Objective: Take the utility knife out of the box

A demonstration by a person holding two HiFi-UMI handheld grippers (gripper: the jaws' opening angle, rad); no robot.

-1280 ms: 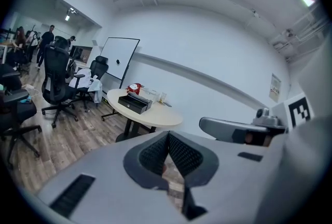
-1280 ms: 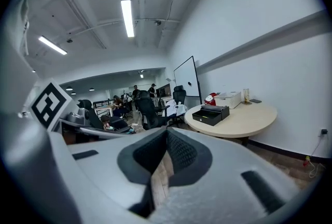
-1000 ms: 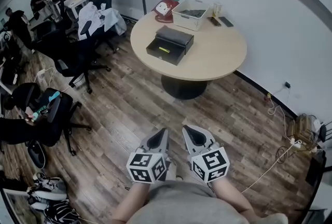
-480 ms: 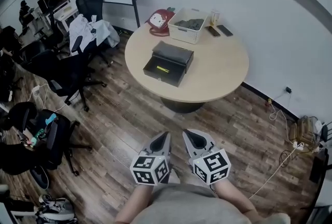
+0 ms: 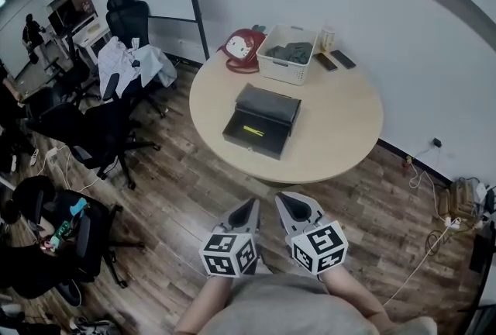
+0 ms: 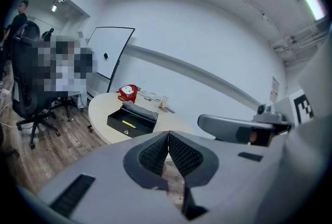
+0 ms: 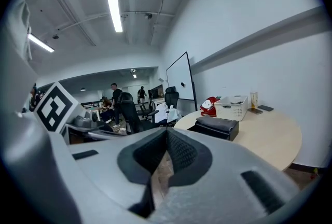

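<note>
Left gripper point(image 5: 249, 205) and right gripper point(image 5: 283, 200), bottom centre, are both fully closed and empty. The box point(image 5: 262, 122), mid-frame, lies well apart from them.

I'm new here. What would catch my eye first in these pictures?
A round table near the wall, with an open black box on it and a yellow item inside. Behind the box sit a red object and a white basket. Nearest the camera, the left gripper and right gripper, both shut and empty, point at the table.
</note>
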